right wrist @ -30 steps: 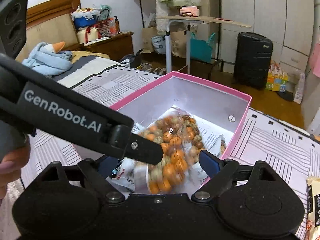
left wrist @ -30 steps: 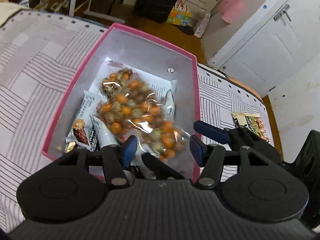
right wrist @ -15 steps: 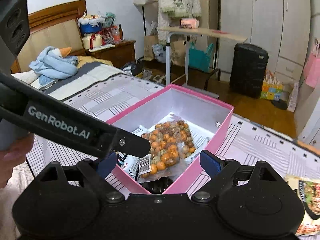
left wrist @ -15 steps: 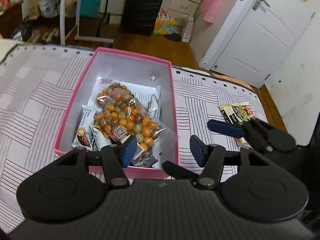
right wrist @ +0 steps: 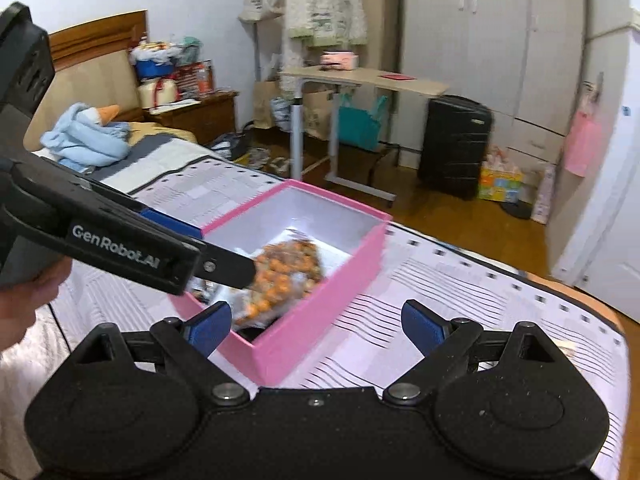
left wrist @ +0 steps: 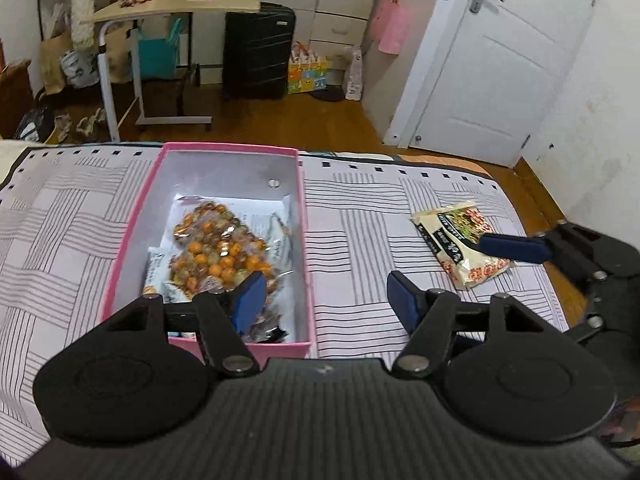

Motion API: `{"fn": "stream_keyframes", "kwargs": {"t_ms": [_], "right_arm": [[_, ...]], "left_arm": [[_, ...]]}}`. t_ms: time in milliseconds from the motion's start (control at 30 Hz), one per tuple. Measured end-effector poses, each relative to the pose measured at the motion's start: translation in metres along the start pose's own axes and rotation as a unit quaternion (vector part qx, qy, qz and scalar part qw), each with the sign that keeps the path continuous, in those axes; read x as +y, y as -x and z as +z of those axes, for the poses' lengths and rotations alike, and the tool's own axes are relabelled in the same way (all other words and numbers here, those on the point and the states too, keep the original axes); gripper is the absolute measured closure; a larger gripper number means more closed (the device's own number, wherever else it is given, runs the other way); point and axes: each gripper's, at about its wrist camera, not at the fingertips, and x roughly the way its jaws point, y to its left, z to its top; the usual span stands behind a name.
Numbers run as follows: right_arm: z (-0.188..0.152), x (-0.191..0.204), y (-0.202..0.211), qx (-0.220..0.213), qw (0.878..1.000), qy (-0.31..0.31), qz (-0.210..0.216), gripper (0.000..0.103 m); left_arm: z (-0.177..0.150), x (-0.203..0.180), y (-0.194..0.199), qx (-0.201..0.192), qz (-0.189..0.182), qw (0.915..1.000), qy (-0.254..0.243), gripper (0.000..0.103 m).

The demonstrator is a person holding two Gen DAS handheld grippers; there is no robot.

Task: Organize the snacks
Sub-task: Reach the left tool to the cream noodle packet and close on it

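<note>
A pink box (left wrist: 305, 240) lies on the striped bedsheet; inside it are a clear bag of orange and green balls (left wrist: 216, 250) and several small wrapped snacks. My left gripper (left wrist: 326, 300) hovers above the box's near end. Its jaws are opening and nothing is between them. To the right on the sheet lies a noodle-style snack packet (left wrist: 456, 236), with one blue pad (left wrist: 514, 249) of the right gripper just over its edge. In the right wrist view my right gripper (right wrist: 316, 326) stands wide open and empty above the box's pink wall (right wrist: 320, 312). The bag (right wrist: 288, 272) shows inside.
The bed's far edge drops to a wooden floor with a rolling table (left wrist: 176, 4), a black suitcase (left wrist: 258, 52) and a white door (left wrist: 492, 60). A blue blanket (right wrist: 86, 138) lies by the headboard. A person's hand (right wrist: 32, 300) holds the left tool.
Both grippers have drawn back and risen from the box, so more of the bed shows. The bag of balls stays in the box. The left jaws have widened.
</note>
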Motion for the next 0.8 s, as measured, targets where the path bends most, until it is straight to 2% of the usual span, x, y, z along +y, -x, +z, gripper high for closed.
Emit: {"fn": "stream_keyframes", "kwargs": {"t_ms": [267, 500, 600, 700, 800], "right_arm": [[-0.037, -0.074, 0.025, -0.007, 0.996, -0.044, -0.076, 0.008], [-0.064, -0.127, 0.022, -0.024, 0.995, -0.053, -0.086, 0.008], [-0.072, -0.149, 0.011, -0.027, 0.994, -0.06, -0.086, 0.008], [-0.083, -0.178, -0.004, -0.017, 0.993, -0.082, -0.086, 0.008], [-0.094, -0.202, -0.023, -0.003, 0.992, -0.098, -0.079, 0.008]], "left_arm": [[0.006, -0.048, -0.036, 0.021, -0.031, 0.9991, -0.017, 0.029], [0.01, -0.089, -0.091, 0.033, -0.044, 0.9982, -0.025, 0.029], [0.01, -0.105, -0.115, 0.02, -0.03, 0.9991, -0.023, 0.022], [0.011, -0.115, -0.14, 0.014, -0.024, 0.9992, -0.027, 0.022], [0.014, -0.122, -0.171, 0.023, -0.041, 0.9985, -0.029, 0.022]]}}
